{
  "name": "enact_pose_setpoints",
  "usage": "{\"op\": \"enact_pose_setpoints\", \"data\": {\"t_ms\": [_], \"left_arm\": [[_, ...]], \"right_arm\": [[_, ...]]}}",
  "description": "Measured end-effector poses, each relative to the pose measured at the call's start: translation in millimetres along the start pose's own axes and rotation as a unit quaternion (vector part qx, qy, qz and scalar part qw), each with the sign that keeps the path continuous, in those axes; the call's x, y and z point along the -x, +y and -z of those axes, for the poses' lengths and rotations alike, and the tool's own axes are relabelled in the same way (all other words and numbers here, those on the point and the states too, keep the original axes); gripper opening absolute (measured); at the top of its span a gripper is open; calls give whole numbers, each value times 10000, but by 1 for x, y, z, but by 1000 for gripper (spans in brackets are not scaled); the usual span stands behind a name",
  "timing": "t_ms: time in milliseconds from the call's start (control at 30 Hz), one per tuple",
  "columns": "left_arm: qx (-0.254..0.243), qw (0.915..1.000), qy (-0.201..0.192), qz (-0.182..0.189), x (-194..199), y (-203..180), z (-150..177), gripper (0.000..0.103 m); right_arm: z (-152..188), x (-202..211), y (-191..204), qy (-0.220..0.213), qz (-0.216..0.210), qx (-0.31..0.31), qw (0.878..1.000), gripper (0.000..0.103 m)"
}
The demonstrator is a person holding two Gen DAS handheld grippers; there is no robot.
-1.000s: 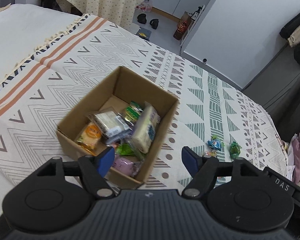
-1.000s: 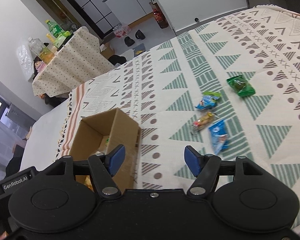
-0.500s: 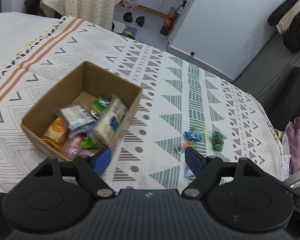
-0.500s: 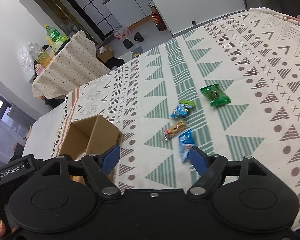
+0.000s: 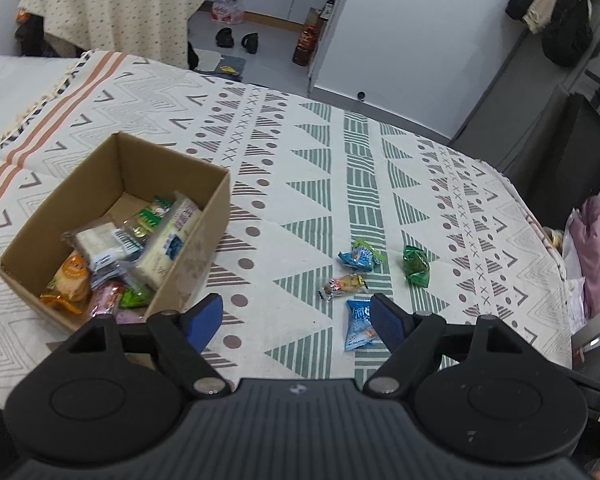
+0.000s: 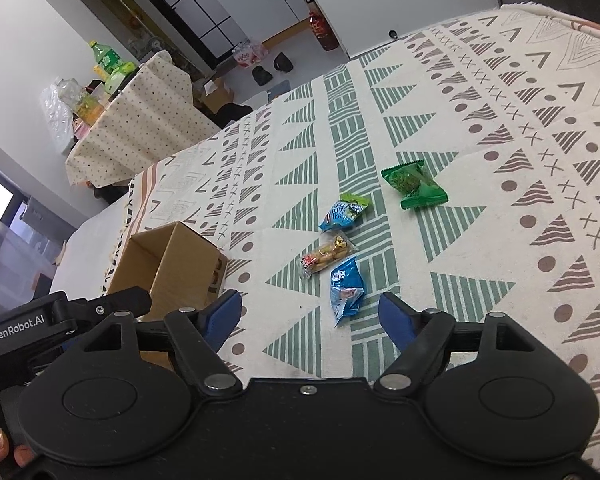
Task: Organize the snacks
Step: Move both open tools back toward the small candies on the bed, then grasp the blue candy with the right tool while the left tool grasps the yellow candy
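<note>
A cardboard box (image 5: pixel 208 200) (image 6: pixel 180 256) holding several snack packets sits on the patterned cloth (image 5: pixel 300 168). To its right lie loose snacks: a green packet (image 5: pixel 417 266) (image 6: pixel 414 184), a blue-and-green candy (image 5: pixel 360 256) (image 6: pixel 344 211), a clear peanut-coloured packet (image 5: pixel 342 285) (image 6: pixel 326 255) and a blue packet (image 5: pixel 358 325) (image 6: pixel 346 289). My left gripper (image 5: pixel 296 316) is open and empty, hovering between the box and the blue packet. My right gripper (image 6: pixel 311 314) is open and empty, just short of the blue packet.
The cloth (image 6: pixel 500 128) covers a bed-like surface with open room to the right. A table with a dotted cloth (image 5: pixel 120 4), shoes (image 5: pixel 236 38) and a bottle (image 5: pixel 302 46) are on the floor beyond. The left gripper's body (image 6: pixel 60 320) shows beside the box.
Both grippers have shifted right, away from the box and toward the loose snacks, which now sit closer and more central. Both jaws stayed open.
</note>
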State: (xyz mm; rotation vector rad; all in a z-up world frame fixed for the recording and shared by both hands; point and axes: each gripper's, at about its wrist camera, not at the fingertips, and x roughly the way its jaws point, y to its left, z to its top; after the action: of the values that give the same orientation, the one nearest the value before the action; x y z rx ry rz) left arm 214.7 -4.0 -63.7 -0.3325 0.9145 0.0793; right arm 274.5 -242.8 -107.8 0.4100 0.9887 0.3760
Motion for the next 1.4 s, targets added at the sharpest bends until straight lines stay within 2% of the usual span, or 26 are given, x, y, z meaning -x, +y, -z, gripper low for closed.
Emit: {"op": "enact_pose_setpoints", "data": {"t_ms": [233, 933, 967, 1033, 1167, 1400], "left_arm": [[-348, 9993, 91, 99, -19, -7, 0, 78], [-429, 9966, 662, 216, -109, -8, -17, 70], [-438, 9965, 677, 221, -113, -8, -17, 70], [-461, 9962, 698, 232, -121, -9, -17, 70], [-558, 9953, 734, 294, -138, -14, -14, 70], [-815, 9931, 704, 455, -160, -28, -8, 69]], "right_arm": [[4, -24, -14, 109, -186, -178, 9996, 64], [-3, -101, -33, 613, 108, -339, 9975, 54], [-3, -104, -34, 636, 123, -347, 9973, 53], [-5, -112, -33, 701, 130, -320, 9969, 31], [-7, -115, -30, 707, 163, -117, 9973, 26], [-14, -102, -49, 455, 422, -371, 9974, 22]]}}
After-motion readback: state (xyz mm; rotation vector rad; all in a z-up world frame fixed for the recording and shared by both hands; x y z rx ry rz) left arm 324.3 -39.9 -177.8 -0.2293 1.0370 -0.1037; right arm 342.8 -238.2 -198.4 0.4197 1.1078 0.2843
